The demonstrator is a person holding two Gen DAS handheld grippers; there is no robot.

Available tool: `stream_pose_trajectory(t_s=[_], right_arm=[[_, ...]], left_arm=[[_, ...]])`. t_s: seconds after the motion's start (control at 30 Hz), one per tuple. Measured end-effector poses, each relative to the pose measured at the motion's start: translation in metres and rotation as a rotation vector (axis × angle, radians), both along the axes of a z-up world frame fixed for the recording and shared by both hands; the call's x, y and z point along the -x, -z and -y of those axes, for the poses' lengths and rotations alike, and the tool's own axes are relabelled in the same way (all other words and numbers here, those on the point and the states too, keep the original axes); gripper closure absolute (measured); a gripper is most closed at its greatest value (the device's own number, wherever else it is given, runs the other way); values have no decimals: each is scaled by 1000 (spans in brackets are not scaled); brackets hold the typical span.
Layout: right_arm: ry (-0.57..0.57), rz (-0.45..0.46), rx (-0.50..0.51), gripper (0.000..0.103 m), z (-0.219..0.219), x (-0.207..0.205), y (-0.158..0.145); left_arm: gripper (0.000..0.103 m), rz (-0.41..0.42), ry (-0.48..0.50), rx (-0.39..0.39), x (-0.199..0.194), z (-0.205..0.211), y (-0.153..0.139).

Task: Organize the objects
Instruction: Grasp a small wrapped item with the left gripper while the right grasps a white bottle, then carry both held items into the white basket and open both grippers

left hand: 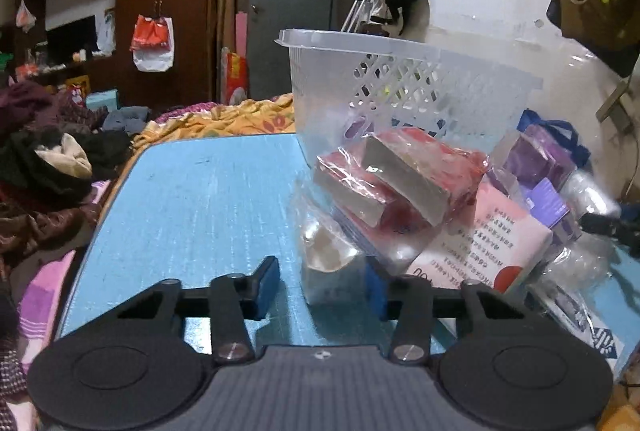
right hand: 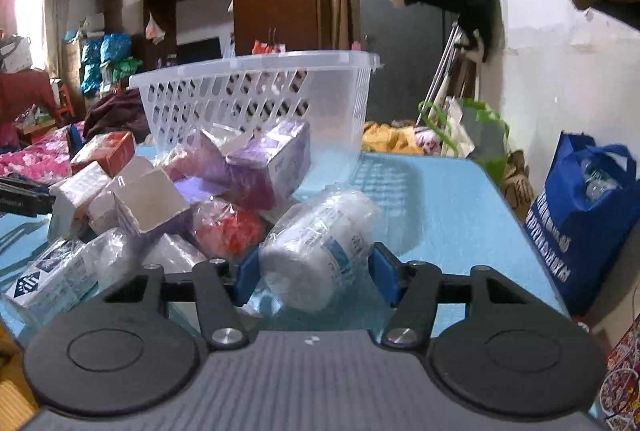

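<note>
A white plastic basket (left hand: pixel 400 79) stands on the blue table (left hand: pixel 208 199); it also shows in the right wrist view (right hand: pixel 256 95). A pile of bagged items lies in front of it. My left gripper (left hand: pixel 324 281) is open, its jaws either side of a clear bag corner (left hand: pixel 326 251) below a bag of red boxes (left hand: pixel 400 183). My right gripper (right hand: pixel 316 271) is open around a bagged white bottle (right hand: pixel 320 247) lying on the table (right hand: pixel 448 207), without squeezing it. Purple boxes (right hand: pixel 268 159) and an open white box (right hand: pixel 148 203) lie in the pile.
A pink printed pack (left hand: pixel 492 243) and purple boxes (left hand: pixel 540 167) lie right of the red boxes. A blue tote bag (right hand: pixel 580 219) stands beside the table on the right. Clothes (left hand: pixel 52 159) are heaped on the bed to the left. A wall stands behind the basket.
</note>
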State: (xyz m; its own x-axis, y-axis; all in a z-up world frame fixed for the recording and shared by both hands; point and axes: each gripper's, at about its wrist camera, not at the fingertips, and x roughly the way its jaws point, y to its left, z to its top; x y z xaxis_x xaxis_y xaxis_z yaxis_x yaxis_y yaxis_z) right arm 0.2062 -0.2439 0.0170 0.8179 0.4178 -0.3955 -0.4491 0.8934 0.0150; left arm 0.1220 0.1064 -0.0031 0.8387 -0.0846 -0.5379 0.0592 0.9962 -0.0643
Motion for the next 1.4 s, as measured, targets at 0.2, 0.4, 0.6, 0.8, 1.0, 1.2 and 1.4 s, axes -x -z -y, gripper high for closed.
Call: stream_pose_trajectory(t_s=[0.2,0.4,0.6,0.8,1.0,1.2,1.4], right_arm=[[-17,48,-39,42,4,5,-2],[-23,91,-76,42,8,10,-4],[-20,121,-104,42,11,12,-6],[-20,147,-117,42,13,16,-11],[-17,214,-105,42,12,17,-28],[-58,262,-119,42,5,-1,-60],[-93,345,-105,42,-27,-45,-97]], left_arm=[[65,78,-5,-17,13,1,-3],[65,184,-15,3,28,1,-4],[65,301,-27,0,43,3,-6],[65,387,-47,13,55,1,-19],[65,442,-32,16,59,5,-40],[65,482,-11,-3,45,13,-73],[65,502,-7,-27,-10,27,-114]])
